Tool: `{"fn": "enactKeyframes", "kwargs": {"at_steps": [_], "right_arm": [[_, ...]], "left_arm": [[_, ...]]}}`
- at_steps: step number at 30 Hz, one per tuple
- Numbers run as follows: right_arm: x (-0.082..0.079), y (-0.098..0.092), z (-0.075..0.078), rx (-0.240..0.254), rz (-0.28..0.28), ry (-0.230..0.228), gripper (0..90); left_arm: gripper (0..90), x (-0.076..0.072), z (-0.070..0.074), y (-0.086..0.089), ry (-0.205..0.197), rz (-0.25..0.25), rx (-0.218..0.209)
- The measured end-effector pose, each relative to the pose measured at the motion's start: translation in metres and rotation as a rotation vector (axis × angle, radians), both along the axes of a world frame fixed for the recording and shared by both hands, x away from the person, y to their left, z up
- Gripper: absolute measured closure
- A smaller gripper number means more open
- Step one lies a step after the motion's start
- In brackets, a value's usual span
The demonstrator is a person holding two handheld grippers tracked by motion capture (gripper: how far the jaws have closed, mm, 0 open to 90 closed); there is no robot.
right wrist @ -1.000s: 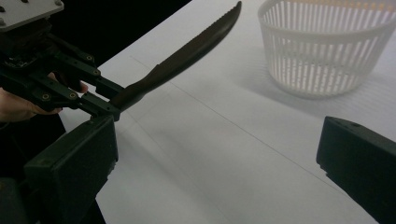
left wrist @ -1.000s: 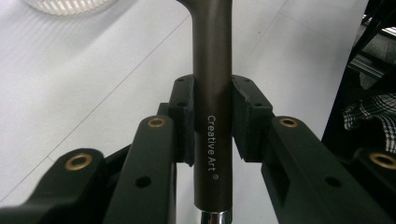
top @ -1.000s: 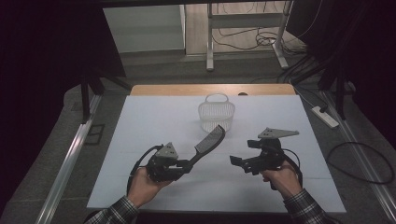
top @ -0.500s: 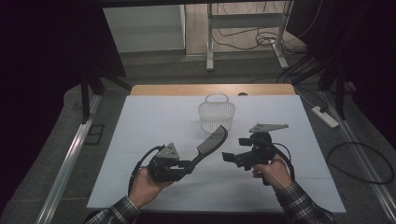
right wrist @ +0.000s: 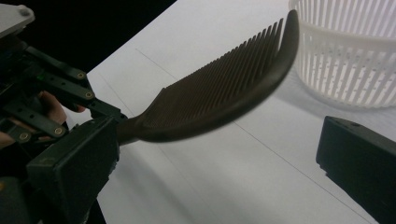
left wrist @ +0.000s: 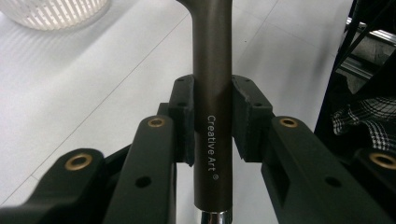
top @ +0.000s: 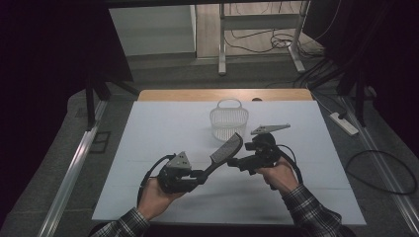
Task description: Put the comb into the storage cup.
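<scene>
The left tongs (top: 197, 176) pinch the handle of the comb (top: 225, 153), which juts up toward the spread right tongs (top: 236, 162). It looks light, stiff and smooth; the handle or thick spine gives safer hold than its thin teeth.

This looks like a lab or test room set up for recording. A white tabletop (top: 163, 148) stands on a grey carpeted floor (top: 59, 148), hemmed by black curtains (top: 49, 44). Loose cables (top: 267, 47) trail round metal stand legs (top: 222, 39), and what seems to be a power strip (top: 344, 123) lies at the side.
</scene>
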State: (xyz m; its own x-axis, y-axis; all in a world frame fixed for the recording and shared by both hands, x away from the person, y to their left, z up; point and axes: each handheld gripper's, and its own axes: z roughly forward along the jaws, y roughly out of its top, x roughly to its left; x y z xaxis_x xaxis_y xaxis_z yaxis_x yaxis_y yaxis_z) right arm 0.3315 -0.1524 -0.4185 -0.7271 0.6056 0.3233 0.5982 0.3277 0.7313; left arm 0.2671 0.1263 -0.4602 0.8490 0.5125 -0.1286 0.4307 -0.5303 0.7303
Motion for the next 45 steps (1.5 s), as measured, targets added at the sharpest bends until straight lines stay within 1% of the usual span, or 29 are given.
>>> {"fn": "enactKeyframes", "kwargs": {"at_steps": [2, 4, 5, 11, 15, 16, 18, 21, 22, 24, 25, 26, 28, 29, 33, 34, 35, 36, 39, 40, 45], "right_arm": [[0.002, 0.001, 0.000, 0.003, 0.004, 0.006, 0.0], [0.006, 0.005, 0.000, 0.024, 0.005, 0.038, 0.0], [0.006, 0.005, 0.000, 0.024, 0.005, 0.038, 0.0], [0.013, 0.013, -0.001, 0.041, 0.001, 0.084, 0.0], [0.016, 0.016, -0.002, 0.050, 0.000, 0.097, 0.0], [0.018, 0.018, -0.003, 0.048, 0.001, 0.108, 0.0], [0.018, 0.018, -0.003, 0.044, -0.002, 0.113, 0.6], [0.020, 0.019, -0.004, 0.056, -0.008, 0.127, 6.4], [0.020, 0.018, -0.003, 0.072, -0.011, 0.134, 12.6], [0.021, 0.018, -0.003, 0.078, -0.009, 0.135, 19.2], [0.021, 0.018, -0.003, 0.078, -0.009, 0.135, 19.2], [0.021, 0.017, -0.003, 0.089, -0.007, 0.139, 26.3], [0.021, 0.016, -0.003, 0.102, -0.004, 0.145, 33.6], [0.021, 0.016, -0.003, 0.102, -0.004, 0.145, 33.6], [0.020, 0.015, -0.002, 0.126, -0.001, 0.156, 46.4], [0.020, 0.015, -0.002, 0.127, 0.001, 0.156, 48.4], [0.020, 0.015, -0.003, 0.132, -0.001, 0.157, 48.4], [0.019, 0.015, -0.003, 0.137, -0.003, 0.161, 52.2], [0.019, 0.014, -0.003, 0.152, -0.012, 0.172, 58.7], [0.019, 0.014, -0.003, 0.152, -0.012, 0.172, 58.7], [0.021, 0.010, -0.004, 0.178, -0.025, 0.190, 72.1]], "left_arm": [[71.6, 0.000, 0.000, 0.000, 0.002, -0.003, 0.000], [71.6, 0.000, 0.000, 0.000, 0.002, -0.001, -0.001], [71.7, 0.000, 0.000, 0.000, 0.002, -0.001, -0.001], [71.6, -0.001, 0.000, 0.000, -0.001, -0.002, -0.006], [71.7, -0.001, 0.000, 0.000, -0.002, -0.005, -0.004], [71.7, -0.001, 0.000, 0.000, -0.003, -0.005, -0.002], [71.6, -0.001, 0.000, 0.001, -0.003, -0.005, -0.002], [71.7, -0.001, 0.000, 0.001, -0.004, -0.004, 0.000], [71.6, 0.000, 0.000, 0.001, -0.004, -0.005, 0.001], [71.6, -0.001, 0.000, 0.000, -0.002, -0.007, 0.003], [71.7, -0.001, 0.000, 0.000, -0.002, -0.007, 0.003], [71.6, 0.000, -0.001, 0.000, -0.001, -0.007, 0.005], [71.6, 0.000, -0.001, 0.000, 0.000, -0.008, 0.008], [71.6, 0.000, -0.001, 0.000, 0.000, -0.008, 0.008], [71.6, 0.000, -0.002, -0.001, 0.000, -0.008, 0.017], [71.6, 0.000, -0.002, -0.001, 0.000, -0.008, 0.017], [71.6, 0.000, -0.002, -0.002, 0.001, -0.009, 0.019], [71.6, 0.000, -0.003, -0.002, 0.001, -0.008, 0.021], [71.6, 0.000, -0.003, -0.002, 0.001, -0.008, 0.022], [71.6, 0.000, -0.003, -0.002, 0.001, -0.008, 0.022], [71.6, 0.000, -0.003, -0.002, -0.001, -0.013, 0.020]]}}
